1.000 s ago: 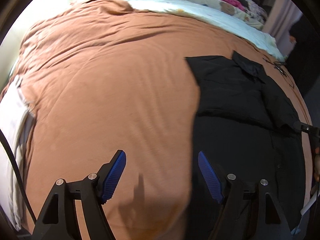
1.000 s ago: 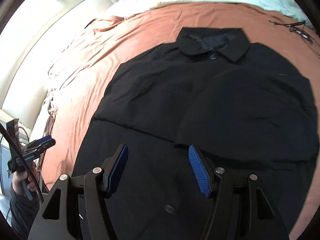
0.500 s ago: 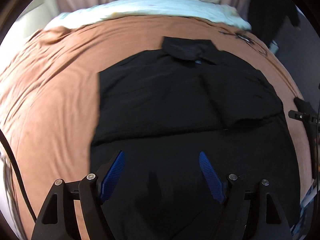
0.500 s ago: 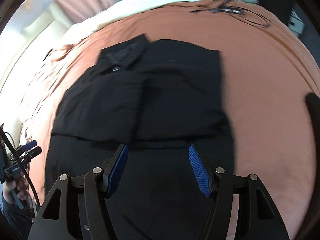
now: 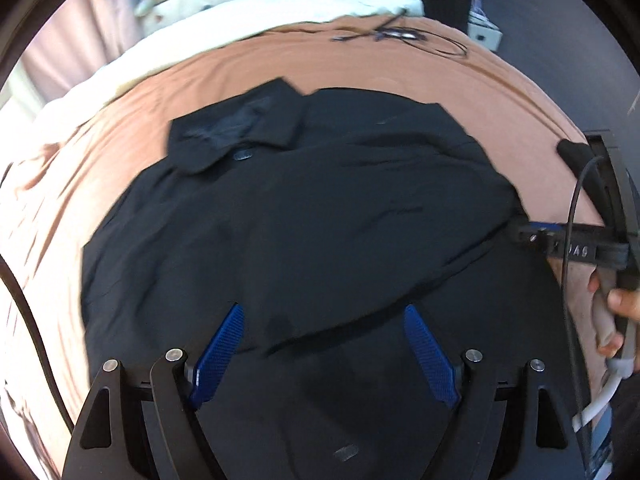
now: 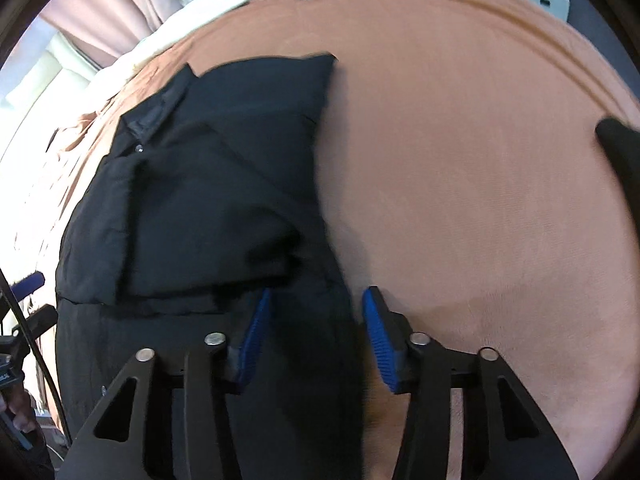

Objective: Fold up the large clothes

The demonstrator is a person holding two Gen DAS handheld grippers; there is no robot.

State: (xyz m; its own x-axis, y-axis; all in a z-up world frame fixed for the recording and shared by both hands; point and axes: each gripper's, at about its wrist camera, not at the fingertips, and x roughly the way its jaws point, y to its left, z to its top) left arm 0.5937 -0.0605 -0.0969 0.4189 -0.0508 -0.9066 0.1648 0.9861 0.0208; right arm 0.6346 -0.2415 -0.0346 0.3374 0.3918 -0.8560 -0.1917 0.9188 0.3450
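Note:
A large black collared shirt [image 5: 304,216] lies flat on the rust-orange bed cover [image 5: 500,92], collar at the far end, sleeves folded in over the body. My left gripper [image 5: 324,312] is open above the shirt's lower middle. My right gripper [image 6: 316,300] is open, its jaws astride the shirt's [image 6: 208,200] right side edge by the folded sleeve's end. In the left wrist view the right gripper [image 5: 524,230] shows at the shirt's right edge, held by a hand.
Dark cables [image 5: 400,34] lie on the far part of the bed. A pale quilt [image 5: 248,24] and printed pillows are bunched at the head. The bed's right edge [image 6: 608,92] drops to a dark floor. The left gripper [image 6: 28,284] shows at the far left.
Both cameras swung right. The left gripper moved from bare cover to over the shirt. The right gripper moved from the shirt's middle to its right edge and narrowed a little.

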